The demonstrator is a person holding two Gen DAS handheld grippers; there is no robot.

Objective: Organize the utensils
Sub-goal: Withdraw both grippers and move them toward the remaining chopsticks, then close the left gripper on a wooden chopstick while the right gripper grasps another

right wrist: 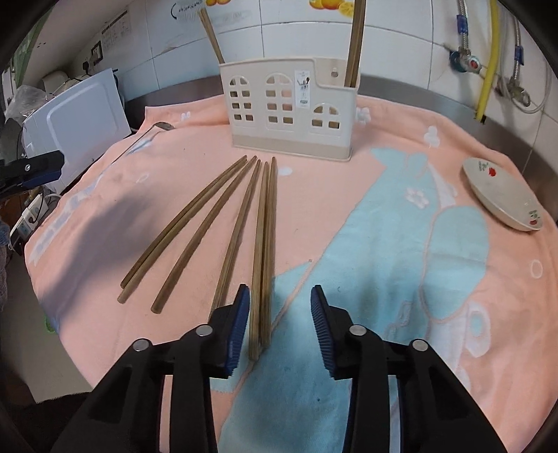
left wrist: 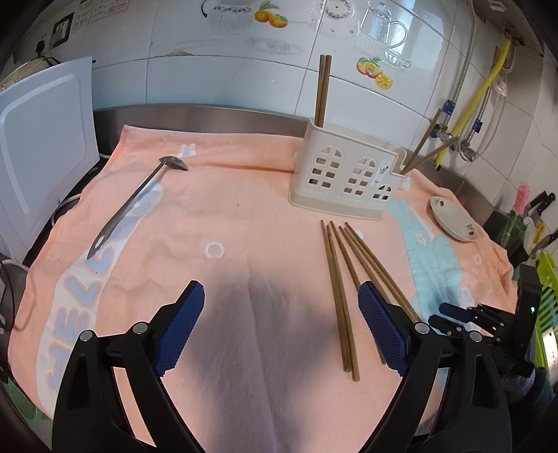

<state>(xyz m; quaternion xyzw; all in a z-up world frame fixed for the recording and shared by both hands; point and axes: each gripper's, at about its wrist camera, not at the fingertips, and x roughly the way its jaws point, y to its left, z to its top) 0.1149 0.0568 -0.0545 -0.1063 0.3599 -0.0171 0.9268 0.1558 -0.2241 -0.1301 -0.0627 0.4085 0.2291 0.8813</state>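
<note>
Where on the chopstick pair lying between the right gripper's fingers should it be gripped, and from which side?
Probably at the thick near ends of the chopstick pair, coming down from above. The two sticks lie flat, side by side on the towel, running lengthwise between the fingers of the right gripper, so closing across their width should pinch both together. The jaws straddle them but are not yet pressing.

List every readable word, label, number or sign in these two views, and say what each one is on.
"HELLO", large pale-blue letters on the peach towel; the final letters lie partly under the ladle.
Sticker on the cream utensil holder: print too small to read.
Notices on the wall tiles: blurred, unreadable.
Small dish: fruit pictures only, no text.
Nothing else is readable.
</note>
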